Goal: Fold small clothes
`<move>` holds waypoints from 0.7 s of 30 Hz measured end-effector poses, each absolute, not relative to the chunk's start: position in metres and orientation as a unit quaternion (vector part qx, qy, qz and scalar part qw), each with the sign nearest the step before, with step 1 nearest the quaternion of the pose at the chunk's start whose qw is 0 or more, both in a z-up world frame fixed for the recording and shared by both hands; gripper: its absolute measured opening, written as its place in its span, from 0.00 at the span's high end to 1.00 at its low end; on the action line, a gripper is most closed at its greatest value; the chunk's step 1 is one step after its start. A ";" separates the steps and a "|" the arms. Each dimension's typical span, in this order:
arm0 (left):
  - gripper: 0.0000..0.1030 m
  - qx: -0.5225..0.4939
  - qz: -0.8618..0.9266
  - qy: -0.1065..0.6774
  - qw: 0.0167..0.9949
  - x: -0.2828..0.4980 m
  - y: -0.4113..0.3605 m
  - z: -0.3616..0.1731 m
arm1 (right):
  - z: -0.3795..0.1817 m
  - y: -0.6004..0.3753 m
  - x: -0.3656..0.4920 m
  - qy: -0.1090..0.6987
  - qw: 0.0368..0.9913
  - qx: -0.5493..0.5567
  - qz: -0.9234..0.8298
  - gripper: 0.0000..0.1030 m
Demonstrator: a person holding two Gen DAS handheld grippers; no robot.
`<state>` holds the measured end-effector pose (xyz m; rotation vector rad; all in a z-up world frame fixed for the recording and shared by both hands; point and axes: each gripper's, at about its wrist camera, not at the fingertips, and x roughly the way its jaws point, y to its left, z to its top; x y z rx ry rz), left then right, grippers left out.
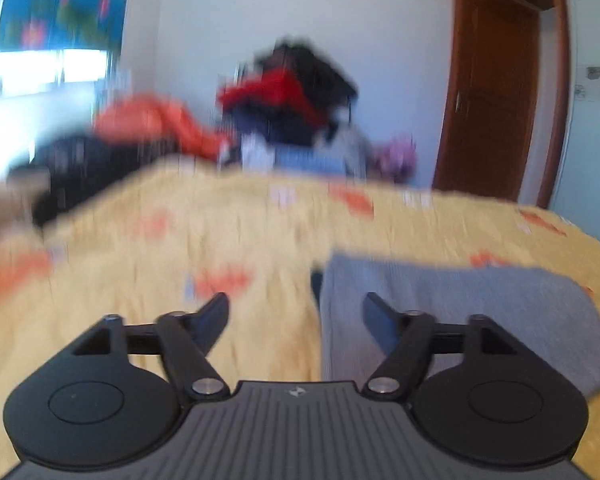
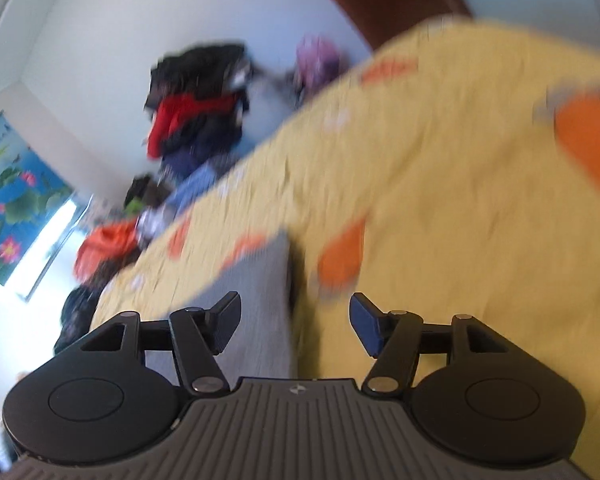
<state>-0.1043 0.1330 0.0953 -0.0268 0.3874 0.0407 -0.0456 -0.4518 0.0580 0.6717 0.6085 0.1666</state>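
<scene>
A grey folded garment [image 1: 460, 312] lies flat on the yellow bedspread [image 1: 180, 248]. My left gripper [image 1: 296, 312] is open and empty, just above the garment's left edge; its right finger is over the cloth. In the right wrist view the same grey garment [image 2: 256, 304] lies under the left finger of my right gripper [image 2: 294, 312], which is open and empty above the yellow bedspread [image 2: 440, 184]. Both views are motion-blurred and the right view is tilted.
A pile of red, black and orange clothes [image 1: 284, 96] stands beyond the far edge of the bed, also in the right wrist view [image 2: 196, 116]. A brown wooden door [image 1: 496, 92] is at the right. A window and a flower picture [image 1: 60, 4] are at the left.
</scene>
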 end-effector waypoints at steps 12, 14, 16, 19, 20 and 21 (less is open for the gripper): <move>0.24 0.074 -0.047 0.346 0.934 0.124 0.032 0.021 | 0.018 -0.289 0.123 0.380 0.914 0.070 0.126 0.39; 0.21 0.045 -0.049 0.349 0.935 0.128 0.047 0.006 | 0.005 -0.280 0.121 0.357 0.926 0.020 0.116 0.38; 0.18 0.019 -0.058 0.353 0.933 0.128 0.063 0.003 | 0.000 -0.286 0.122 0.349 0.930 0.025 0.113 0.37; 0.17 0.021 -0.060 0.349 0.935 0.126 0.064 0.002 | -0.003 -0.299 0.128 0.339 0.934 0.040 0.108 0.38; 0.17 0.022 -0.058 0.349 0.935 0.126 0.062 0.003 | -0.002 -0.298 0.130 0.339 0.934 0.040 0.106 0.37; 0.17 0.022 -0.055 0.348 0.936 0.124 0.060 0.005 | -0.002 -0.296 0.128 0.338 0.935 0.031 0.105 0.37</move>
